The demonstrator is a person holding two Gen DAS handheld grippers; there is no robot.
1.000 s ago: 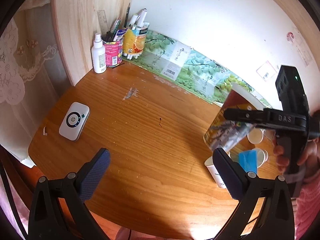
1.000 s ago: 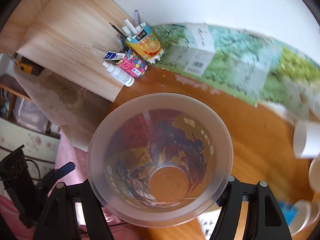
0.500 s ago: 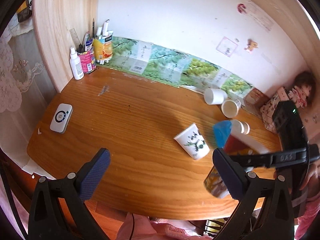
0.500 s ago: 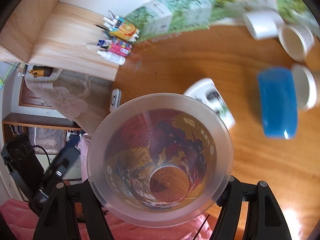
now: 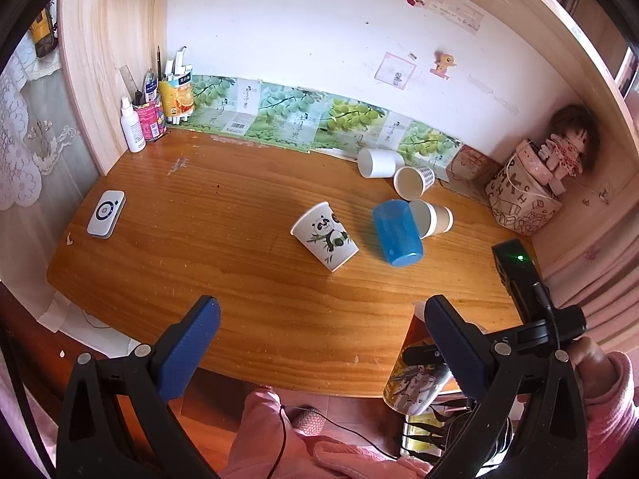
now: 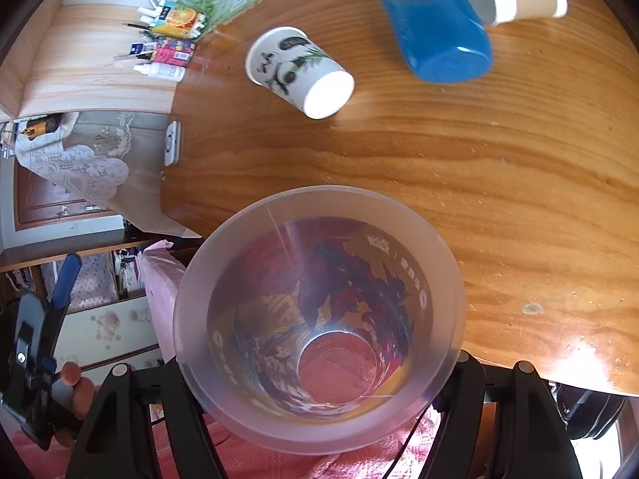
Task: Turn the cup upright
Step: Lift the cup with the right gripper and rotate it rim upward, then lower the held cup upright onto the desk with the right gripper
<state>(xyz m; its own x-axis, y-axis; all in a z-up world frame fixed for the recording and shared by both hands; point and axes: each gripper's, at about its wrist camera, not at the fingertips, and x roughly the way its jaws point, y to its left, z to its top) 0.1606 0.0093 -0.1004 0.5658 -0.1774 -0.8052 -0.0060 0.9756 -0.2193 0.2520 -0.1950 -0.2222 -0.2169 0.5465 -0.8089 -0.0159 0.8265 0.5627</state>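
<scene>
Right claw [image 6: 319,383] clamped on translucent plastic cup with printed cartoon sleeve [image 6: 319,319], held at near edge of wooden bench [image 6: 479,179], off its surface; cup empty. Left claw [image 5: 319,347] wide, holding nothing. Judgement: cup lifted and turned, not yet set down upright. Panda-print paper cup [image 5: 325,235] and blue plastic tumbler [image 5: 397,233] lie on their sides.

Black plastic left gripper [image 5: 319,343] with blue padded fingers [image 5: 187,347] and silver screws; right gripper [image 6: 319,395] black too. Pink fleece sleeve [image 5: 611,395], bare fingers.
</scene>
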